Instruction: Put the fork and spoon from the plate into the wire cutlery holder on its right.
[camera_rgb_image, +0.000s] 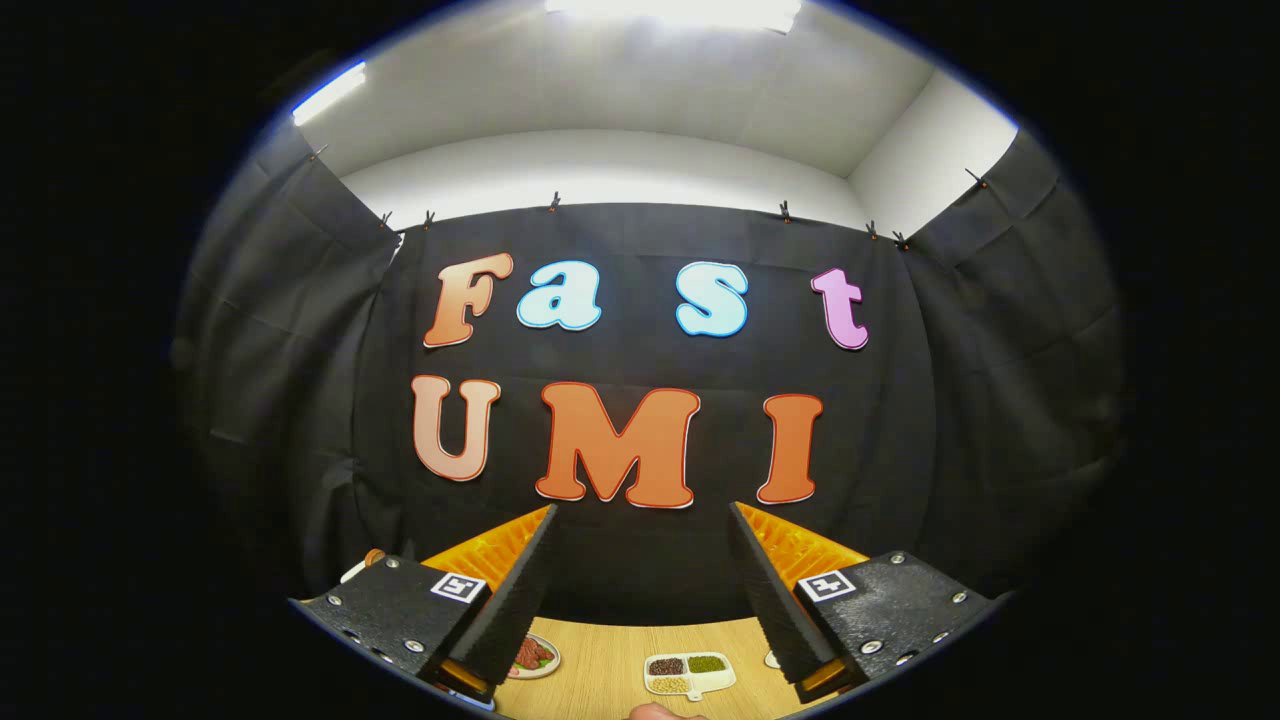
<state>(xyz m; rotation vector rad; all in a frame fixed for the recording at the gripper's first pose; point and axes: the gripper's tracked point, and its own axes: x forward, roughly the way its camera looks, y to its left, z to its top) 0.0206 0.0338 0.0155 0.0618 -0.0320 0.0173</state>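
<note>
The gripper (640, 590) is hovering released, aimed at the wall; it should be tipping down toward the pale wooden counter (610, 665).

I see bright ceiling lights (672, 10) blown out to white glare overhead, with a second strip (328, 92) off to one side. The black cloth wall (640, 560) stays dim and flat. Straight lines bow hard outward. The wooden table (610, 665) is evenly lit and sharp.

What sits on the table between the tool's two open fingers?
In the gripper view, a small divided dish holding dark, green and pale fillings lies on the wooden table between the open tool fingers, which hold nothing.
</note>
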